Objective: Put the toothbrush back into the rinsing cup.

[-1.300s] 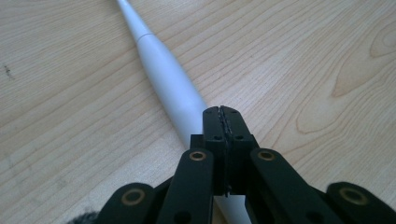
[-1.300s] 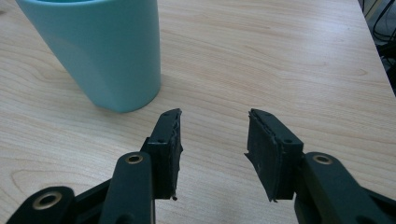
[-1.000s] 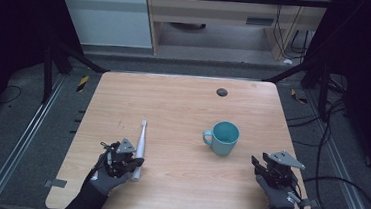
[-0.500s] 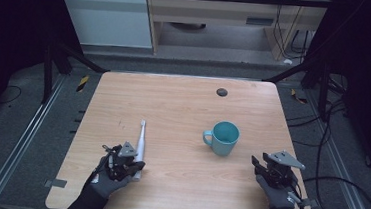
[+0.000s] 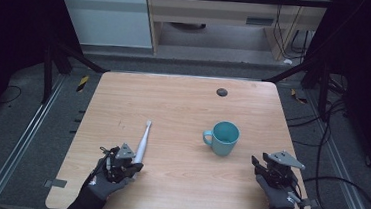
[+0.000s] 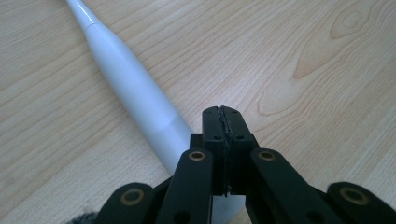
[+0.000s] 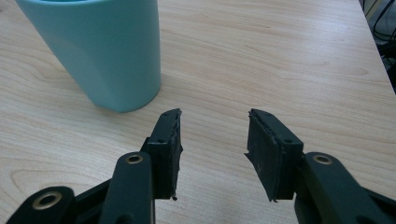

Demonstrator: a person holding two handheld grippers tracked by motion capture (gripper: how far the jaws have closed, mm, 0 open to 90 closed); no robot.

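A white tapered stick, like a toothbrush handle (image 5: pixel 143 140), lies on the wooden table (image 5: pixel 174 98) at the front left, thin end pointing away. My left gripper (image 5: pixel 135 166) sits at its thick near end. In the left gripper view its jaws (image 6: pixel 223 109) are pressed together with nothing between them, and the white stick (image 6: pixel 130 84) runs just beside and under them. A teal mug (image 5: pixel 225 137) stands upright right of centre, handle to the left. My right gripper (image 5: pixel 260 163) rests near the front right, open, with the mug (image 7: pixel 102 51) just ahead and left of its empty jaws (image 7: pixel 214 123).
A small dark round spot (image 5: pixel 221 92) sits on the table near the far edge. Metal rails and cables run along the floor on both sides. A dark frame and a low shelf stand beyond the table.
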